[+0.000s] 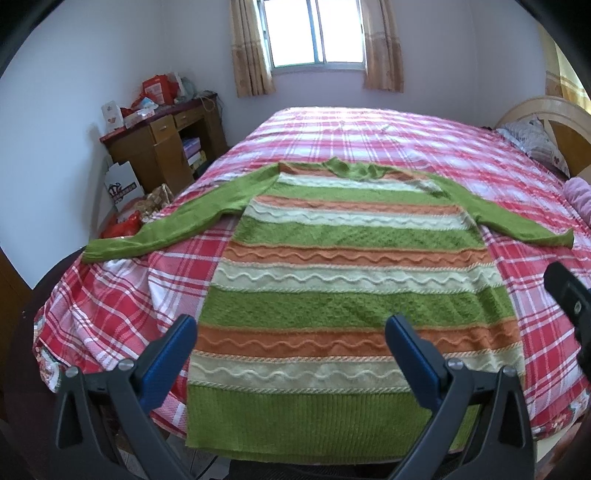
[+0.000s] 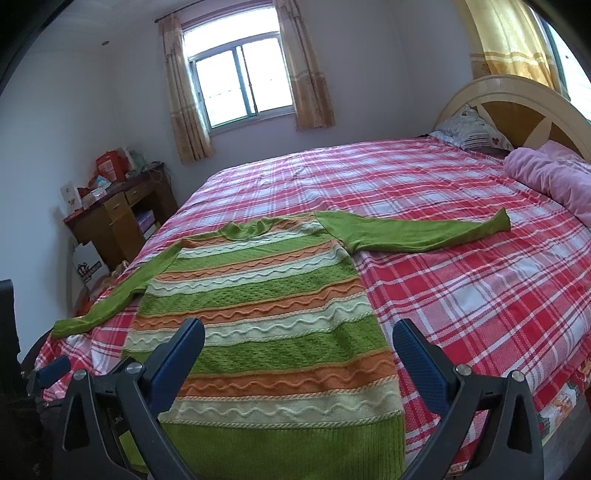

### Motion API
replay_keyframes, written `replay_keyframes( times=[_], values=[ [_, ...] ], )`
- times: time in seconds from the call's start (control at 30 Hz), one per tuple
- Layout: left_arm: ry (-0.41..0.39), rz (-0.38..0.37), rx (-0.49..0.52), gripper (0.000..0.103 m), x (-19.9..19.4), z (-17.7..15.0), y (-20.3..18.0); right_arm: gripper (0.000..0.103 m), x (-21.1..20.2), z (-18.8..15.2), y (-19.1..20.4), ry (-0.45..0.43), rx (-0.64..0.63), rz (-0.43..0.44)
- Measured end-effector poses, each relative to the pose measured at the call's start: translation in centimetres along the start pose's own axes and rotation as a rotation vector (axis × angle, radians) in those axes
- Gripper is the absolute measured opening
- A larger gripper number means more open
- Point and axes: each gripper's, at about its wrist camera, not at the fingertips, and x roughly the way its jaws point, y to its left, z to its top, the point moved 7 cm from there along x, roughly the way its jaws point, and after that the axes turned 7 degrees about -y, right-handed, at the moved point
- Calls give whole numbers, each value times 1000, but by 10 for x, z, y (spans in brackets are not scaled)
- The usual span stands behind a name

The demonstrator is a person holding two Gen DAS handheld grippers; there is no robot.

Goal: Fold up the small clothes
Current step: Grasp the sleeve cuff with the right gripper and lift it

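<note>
A: Where's the sweater (image 1: 343,280)?

B: Spread flat on the bed (image 1: 424,147), on the red plaid sheet, both green sleeves stretched out sideways, collar toward the window (image 1: 314,31), hem at the bed's near edge.

A: And the claws?

B: The left claw (image 1: 291,336) hovers above the hem, released, nothing between its blue pads. The right claw (image 2: 299,341) is just as wide apart, empty, over the sweater's lower half. A pink blanket (image 2: 550,173) lies by the headboard (image 2: 517,107), well away from the sweater.

A home bedroom: a plaid-sheeted bed (image 2: 461,236) with headboard (image 2: 517,107) is filling it, a cluttered wooden desk (image 1: 166,144) sitting beside the curtained window (image 1: 314,33).
</note>
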Motion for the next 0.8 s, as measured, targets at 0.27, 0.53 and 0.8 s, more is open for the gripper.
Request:
replay_keyframes(
  times=[0.27,0.53,0.8],
  values=[
    [29,-24,-21,103,39,-2,8,102,49,-2,-57,33,2,-128],
    [39,79,-56,103,91,22,35,102,96,39,-177,13,191,-247],
    [38,140,-98,103,145,49,58,94,145,90,-317,-31,433,-385]
  ],
)
